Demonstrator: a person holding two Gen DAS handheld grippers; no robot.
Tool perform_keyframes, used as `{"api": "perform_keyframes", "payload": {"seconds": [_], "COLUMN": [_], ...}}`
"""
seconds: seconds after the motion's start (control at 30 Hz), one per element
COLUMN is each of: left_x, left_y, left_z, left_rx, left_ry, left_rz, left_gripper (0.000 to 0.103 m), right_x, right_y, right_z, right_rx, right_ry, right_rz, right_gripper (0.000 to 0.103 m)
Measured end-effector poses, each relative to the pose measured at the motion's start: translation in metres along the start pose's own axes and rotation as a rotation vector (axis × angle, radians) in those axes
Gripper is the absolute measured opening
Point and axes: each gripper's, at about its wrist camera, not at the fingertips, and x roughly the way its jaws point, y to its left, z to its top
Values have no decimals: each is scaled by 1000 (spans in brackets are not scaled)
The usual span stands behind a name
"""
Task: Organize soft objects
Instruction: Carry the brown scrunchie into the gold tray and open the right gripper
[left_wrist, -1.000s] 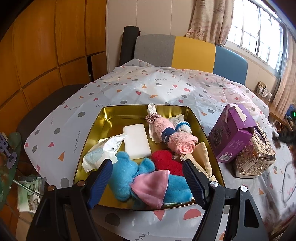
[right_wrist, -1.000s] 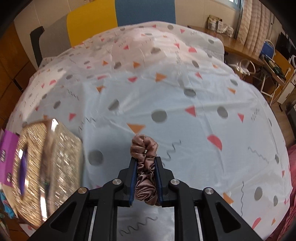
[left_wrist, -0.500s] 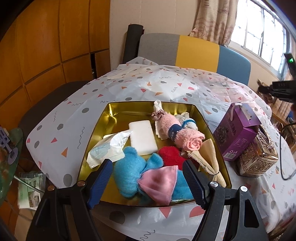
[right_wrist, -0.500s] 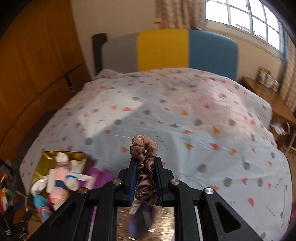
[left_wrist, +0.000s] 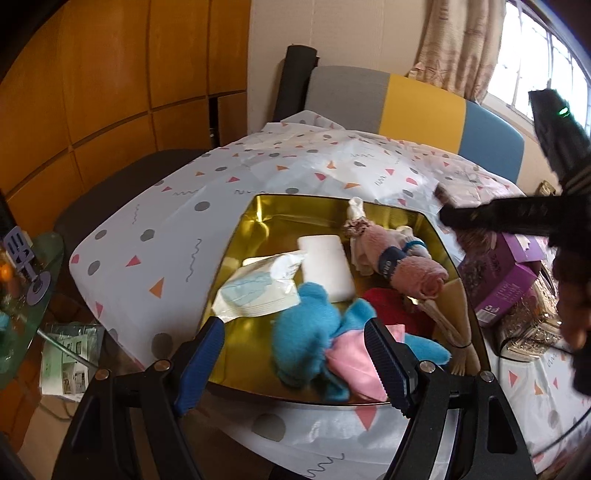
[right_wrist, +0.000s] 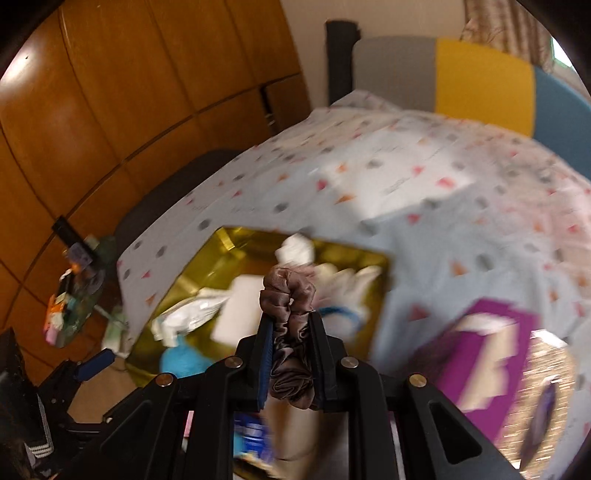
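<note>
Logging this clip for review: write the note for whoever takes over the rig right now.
Right gripper: jaws shut on a brown satin scrunchie, held in the air near the gold tray.
Left gripper: jaws open, empty, at the tray's near edge.
Done: blue plush, pink cloth, rolled pink towel, red cloth and white sponge lie in the tray.
Left: release the scrunchie into the tray.

- A table (left_wrist: 177, 236) covered with a white cloth printed with grey dots, pink and orange triangles and squiggles.
- A gold metal tray (left_wrist: 258, 221) lies on the cloth near the front edge, holding soft items.
- A purple box (left_wrist: 506, 280) sits on the cloth just right of the tray.
- A glittery gold box (right_wrist: 546, 398) rests beside the purple box, on its far side from the tray.
</note>
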Motion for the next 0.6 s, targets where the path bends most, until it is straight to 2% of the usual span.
{"api": "perform_keyframes", "payload": {"seconds": [0.27, 0.43, 0.6], "left_x": [-5, -5, -4], "left_y": [21, 30, 36], "left_z": [0, -1, -1], "left_rx": [-36, -53, -70], "left_ry": [-16, -12, -12], "left_rz": [32, 42, 47], "left_gripper": [78, 79, 79], "right_x": [61, 98, 114], "right_y": [38, 49, 49], "right_z": [-10, -22, -32], "right_rx": [-15, -45, -70], "right_ry": [101, 186, 227], "right_rz": [52, -10, -81], "right_gripper": [17, 19, 22]}}
